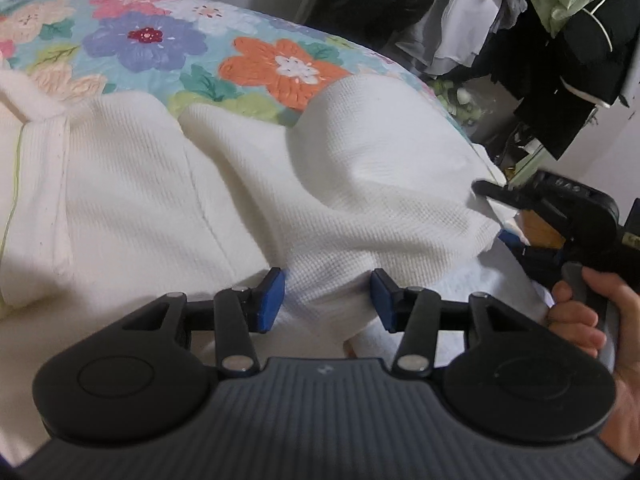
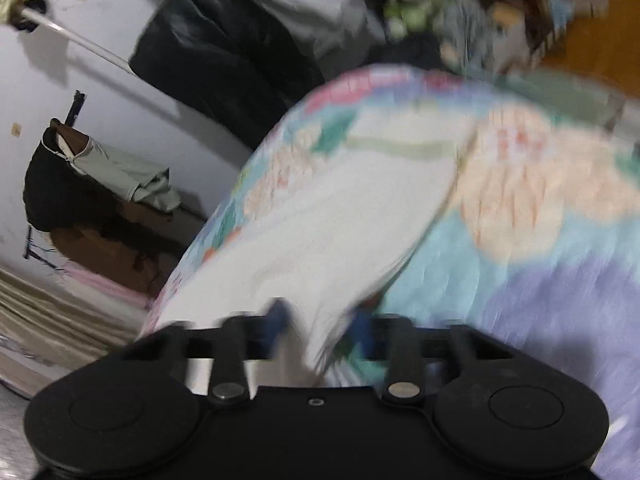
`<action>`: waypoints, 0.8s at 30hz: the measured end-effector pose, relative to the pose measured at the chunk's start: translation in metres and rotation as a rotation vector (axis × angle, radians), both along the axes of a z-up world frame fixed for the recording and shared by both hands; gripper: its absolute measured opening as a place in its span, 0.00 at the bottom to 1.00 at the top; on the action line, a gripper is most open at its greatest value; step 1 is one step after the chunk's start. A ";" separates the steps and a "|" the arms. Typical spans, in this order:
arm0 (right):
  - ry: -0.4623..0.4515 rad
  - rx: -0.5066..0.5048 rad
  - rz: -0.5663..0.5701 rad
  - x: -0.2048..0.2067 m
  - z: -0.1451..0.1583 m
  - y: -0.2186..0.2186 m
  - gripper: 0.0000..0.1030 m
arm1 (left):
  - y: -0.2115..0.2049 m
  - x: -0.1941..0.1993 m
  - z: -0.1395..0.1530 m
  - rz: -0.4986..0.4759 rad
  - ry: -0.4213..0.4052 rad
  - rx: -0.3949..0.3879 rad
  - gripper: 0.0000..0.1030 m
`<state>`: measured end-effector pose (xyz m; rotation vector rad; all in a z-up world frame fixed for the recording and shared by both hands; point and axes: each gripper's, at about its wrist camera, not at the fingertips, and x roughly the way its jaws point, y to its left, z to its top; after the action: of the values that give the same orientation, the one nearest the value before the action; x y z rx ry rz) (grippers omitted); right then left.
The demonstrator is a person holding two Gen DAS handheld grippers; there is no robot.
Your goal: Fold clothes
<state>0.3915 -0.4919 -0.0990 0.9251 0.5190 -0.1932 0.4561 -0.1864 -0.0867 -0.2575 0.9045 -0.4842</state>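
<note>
The white waffle-knit garment (image 1: pixel 168 184) lies rumpled across a quilted bedspread printed with large flowers in orange, purple, pink and teal (image 1: pixel 160 40), which covers the bed. In the left wrist view the cloth rises in soft ridges, with a stitched seam running down its middle and a thin green line along its far left edge. Left gripper (image 1: pixel 328 296): black linkage arms with blue pads (image 1: pixel 272 300), jaws part-way spread, a bunched fold of the white knit filling the gap and both pads lying against it; read as pinching the garment at its near edge. Right gripper (image 1: pixel 500 212) shows in the same view at the right side, turned side-on, its black upper finger lying over the garment's right-hand edge with cloth under it; a bare hand (image 1: pixel 584 316) wraps the grey handle below. Right wrist view is strongly motion-blurred. There the right gripper's blue pads (image 2: pixel 280 320) sit on either side of a strip of the white fabric (image 2: pixel 320 232) that runs away up the frame over the floral bedspread (image 2: pixel 560 240); jaws narrowed on the cloth and appear to clamp it, though the blur keeps the contact line from being sharp. Behind the bed: dark clothes hanging (image 1: pixel 568 72) against a pale wall, and a pile of mixed garments beside them.
</note>
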 end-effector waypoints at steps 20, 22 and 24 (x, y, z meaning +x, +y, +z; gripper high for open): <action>-0.450 -0.494 0.738 -0.015 0.106 0.324 0.05 | 0.256 -0.097 0.089 0.380 -0.182 -0.046 0.43; -0.409 -0.519 0.780 -0.016 0.089 0.354 0.05 | 0.281 -0.107 0.088 0.402 -0.167 0.019 0.43; -0.365 -0.623 0.827 -0.021 0.074 0.380 0.05 | 0.301 -0.113 0.080 0.406 -0.132 0.007 0.43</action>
<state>0.3708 -0.1118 -0.0247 0.0824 0.4243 0.5345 0.3427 0.1146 -0.0065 -0.3884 0.7017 -0.1196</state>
